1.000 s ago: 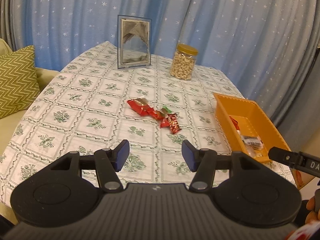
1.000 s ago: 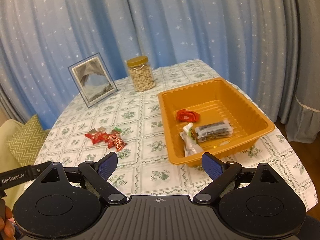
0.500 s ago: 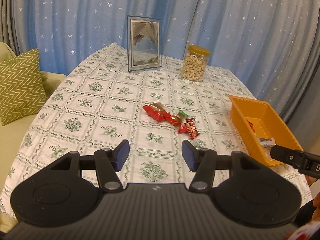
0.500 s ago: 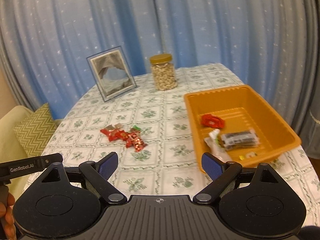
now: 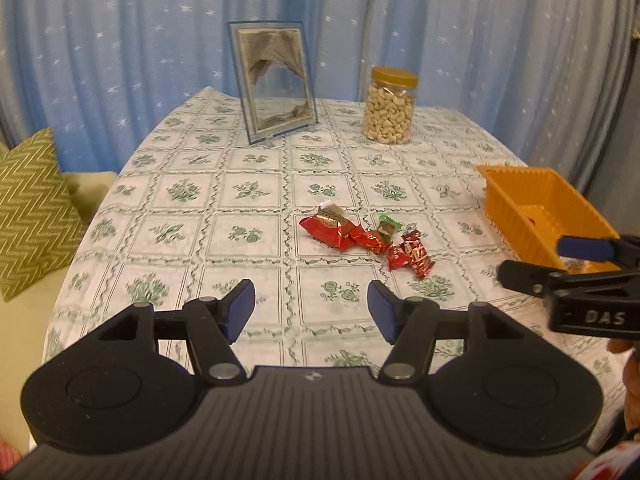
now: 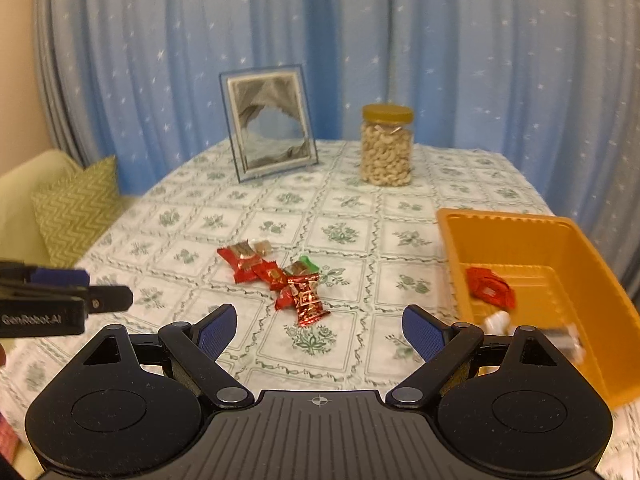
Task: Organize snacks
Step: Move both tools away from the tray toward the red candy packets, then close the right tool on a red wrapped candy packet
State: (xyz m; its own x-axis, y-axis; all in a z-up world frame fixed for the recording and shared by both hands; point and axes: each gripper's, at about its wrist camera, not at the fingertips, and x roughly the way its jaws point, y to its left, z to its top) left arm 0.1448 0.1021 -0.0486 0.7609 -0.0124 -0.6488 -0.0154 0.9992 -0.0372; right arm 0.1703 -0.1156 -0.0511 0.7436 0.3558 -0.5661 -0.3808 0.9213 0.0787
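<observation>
A small pile of red snack packets [image 5: 366, 238] lies mid-table on the patterned cloth; it also shows in the right wrist view [image 6: 280, 278]. An orange tray [image 6: 560, 240] at the right holds a red packet [image 6: 490, 286] and other wrapped snacks; its end shows in the left wrist view [image 5: 532, 204]. My left gripper [image 5: 311, 311] is open and empty, hovering short of the pile. My right gripper [image 6: 319, 326] is open and empty, just short of the pile, left of the tray. Each gripper shows in the other's view: the right [image 5: 580, 264], the left [image 6: 60, 296].
A jar of cashews [image 5: 390, 105] and a standing picture frame [image 5: 274, 82] are at the table's far side. A green zigzag cushion [image 5: 28, 212] lies on a sofa to the left. Blue starred curtains hang behind.
Both grippers have swung left toward the snack pile. The right gripper has turned away from the tray, which now sits at its right edge. Both stay open.
</observation>
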